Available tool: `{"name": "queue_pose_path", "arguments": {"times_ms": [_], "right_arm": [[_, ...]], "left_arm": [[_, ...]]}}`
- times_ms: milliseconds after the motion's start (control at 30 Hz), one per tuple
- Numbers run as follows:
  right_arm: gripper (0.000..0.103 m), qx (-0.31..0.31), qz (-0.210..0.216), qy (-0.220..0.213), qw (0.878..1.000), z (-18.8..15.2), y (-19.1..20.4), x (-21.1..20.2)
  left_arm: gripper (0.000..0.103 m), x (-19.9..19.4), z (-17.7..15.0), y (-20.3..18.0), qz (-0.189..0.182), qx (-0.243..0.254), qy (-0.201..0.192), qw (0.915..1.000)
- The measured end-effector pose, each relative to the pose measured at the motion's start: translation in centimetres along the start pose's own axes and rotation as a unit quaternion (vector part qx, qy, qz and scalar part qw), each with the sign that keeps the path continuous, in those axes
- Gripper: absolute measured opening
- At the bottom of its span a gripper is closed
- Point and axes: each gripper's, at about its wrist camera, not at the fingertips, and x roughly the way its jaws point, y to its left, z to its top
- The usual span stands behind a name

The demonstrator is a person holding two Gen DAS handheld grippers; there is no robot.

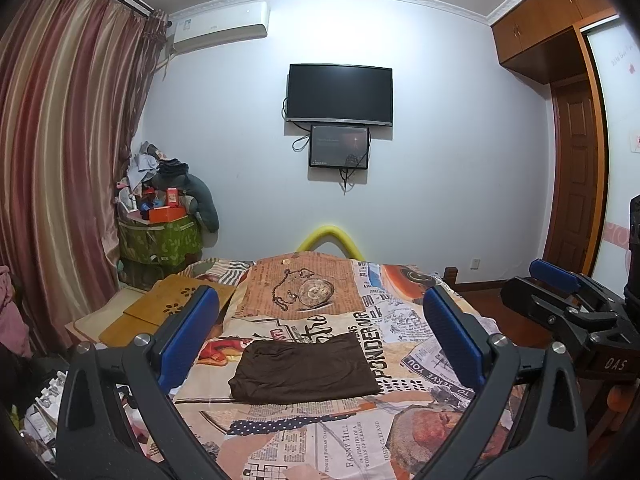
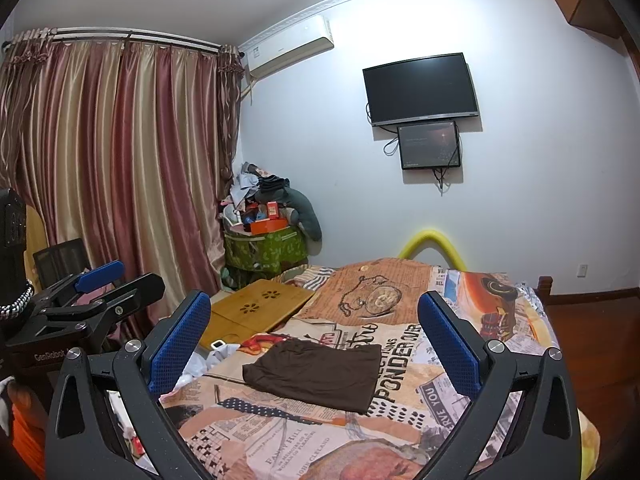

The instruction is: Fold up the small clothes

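Overflowing green bin [image 1: 160,240]: boxes, clothes; brown garment [image 1: 306,368] folded on bed [image 1: 360,432].

Newspaper-print patchwork bedspread [image 1: 400,344] on the bed reads "PONDER", "FANNY HILL", "JOHN CLELAND", "TO SERVE YOU". Black right gripper [image 1: 560,292] body: "DAS". Black left gripper [image 2: 100,284] body: "GenRobot". Air-conditioner label too small to read.
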Motion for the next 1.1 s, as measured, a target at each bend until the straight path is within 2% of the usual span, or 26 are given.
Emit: {"name": "queue_pose_path", "arguments": {"times_ms": [400,1100], "right_arm": [[0.103,0.0,-0.001,0.001,1.0,0.22,0.06,0.01],[0.103,0.005,0.002,0.008,1.0,0.25,0.02,0.45]], "left_arm": [[0.103,0.12,0.16,-0.05,-0.017,-0.005,0.006,0.9998],[0.103,0.45,-0.11,-0.36,-0.021,-0.001,0.012,0.9997]]}}
